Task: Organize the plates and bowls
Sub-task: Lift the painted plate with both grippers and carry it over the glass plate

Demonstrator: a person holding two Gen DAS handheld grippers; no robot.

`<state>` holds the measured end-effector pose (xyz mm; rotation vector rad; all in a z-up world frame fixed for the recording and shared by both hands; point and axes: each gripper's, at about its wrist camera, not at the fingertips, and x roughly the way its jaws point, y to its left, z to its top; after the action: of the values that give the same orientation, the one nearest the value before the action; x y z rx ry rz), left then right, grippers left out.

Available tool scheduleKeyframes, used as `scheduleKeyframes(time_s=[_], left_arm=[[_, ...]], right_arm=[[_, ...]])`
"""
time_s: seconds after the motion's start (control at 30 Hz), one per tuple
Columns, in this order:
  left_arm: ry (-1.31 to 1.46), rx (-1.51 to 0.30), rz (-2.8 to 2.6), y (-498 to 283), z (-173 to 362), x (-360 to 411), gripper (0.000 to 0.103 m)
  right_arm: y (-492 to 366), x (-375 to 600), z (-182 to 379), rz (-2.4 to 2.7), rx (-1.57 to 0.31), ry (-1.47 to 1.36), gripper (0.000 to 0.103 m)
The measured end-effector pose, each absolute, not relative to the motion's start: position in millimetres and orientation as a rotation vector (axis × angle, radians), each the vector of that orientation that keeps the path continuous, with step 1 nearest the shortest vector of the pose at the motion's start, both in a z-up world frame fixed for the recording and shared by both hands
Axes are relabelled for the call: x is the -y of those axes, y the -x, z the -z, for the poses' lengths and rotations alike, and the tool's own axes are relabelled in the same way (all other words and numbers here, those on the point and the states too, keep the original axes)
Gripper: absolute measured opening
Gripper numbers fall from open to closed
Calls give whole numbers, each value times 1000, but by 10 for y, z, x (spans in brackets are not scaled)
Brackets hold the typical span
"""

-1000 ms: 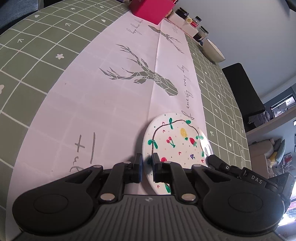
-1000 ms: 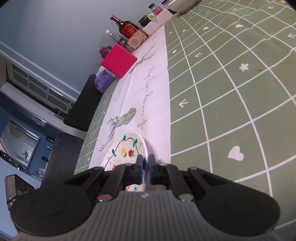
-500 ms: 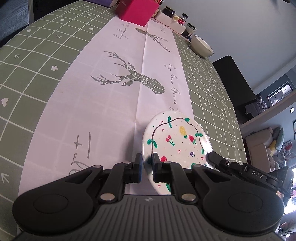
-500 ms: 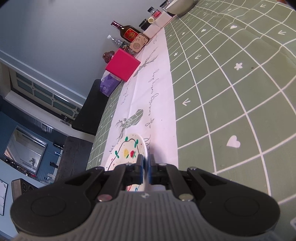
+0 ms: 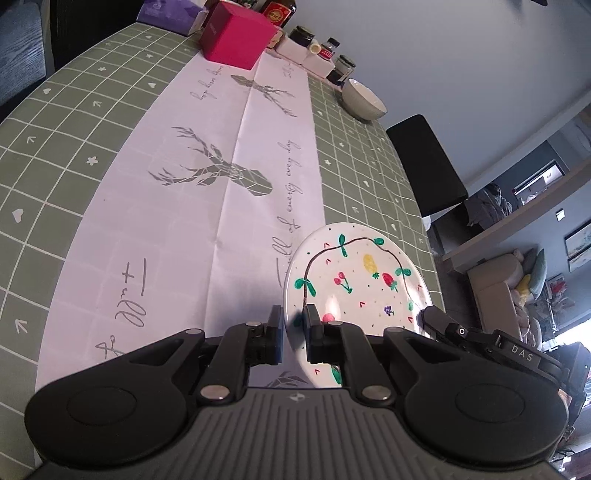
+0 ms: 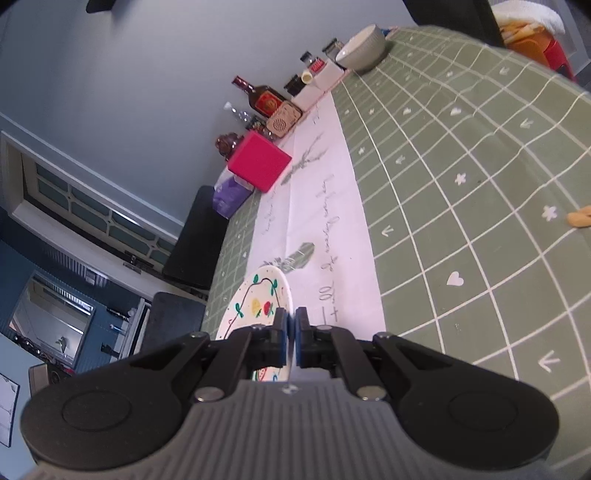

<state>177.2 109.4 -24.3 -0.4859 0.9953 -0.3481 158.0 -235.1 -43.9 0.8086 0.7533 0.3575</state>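
Both grippers (image 5: 293,334) (image 6: 293,338) have lifted the plate (image 5: 354,280) higher.

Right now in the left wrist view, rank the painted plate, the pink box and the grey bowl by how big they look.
1. Painted plate, clearly largest, though it is nearest the camera.
2. Pink box.
3. Grey bowl, smallest, but close to the box; both sit far off, so true size stays unsure.

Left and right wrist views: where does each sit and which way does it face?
Left wrist: on the left gripper, looking along its fingers at the painted plate; the right gripper shows at the plate's far rim.
Right wrist: on the right gripper, fingers shut on the plate's rim.
Shared: plate, pink box, bowl, green tablecloth.
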Motion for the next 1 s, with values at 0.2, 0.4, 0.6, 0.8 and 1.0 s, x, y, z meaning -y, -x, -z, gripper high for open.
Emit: scheduleKeyframes(time_s=[0.2,0.4,0.6,0.8,1.0], left_arm=[[452,-1044,375,-1555,76,-912,13],[434,-1054,436,-1331,18,-746,13],[345,-1112,490,-987,111,-504,14],[237,-1180,526,-725,333,-285,14],[85,-1271,553,-566,645,39,14]], right_arm=[[-1246,2435,173,-283,-757,-832,1],[-830,2546,-12,-205,-730,-805,1],[-273,2697,36,-142,-747,-807,1],[320,2727,260,-65,-748,-786,1],[703,2903,663,29,-821,-869,2]])
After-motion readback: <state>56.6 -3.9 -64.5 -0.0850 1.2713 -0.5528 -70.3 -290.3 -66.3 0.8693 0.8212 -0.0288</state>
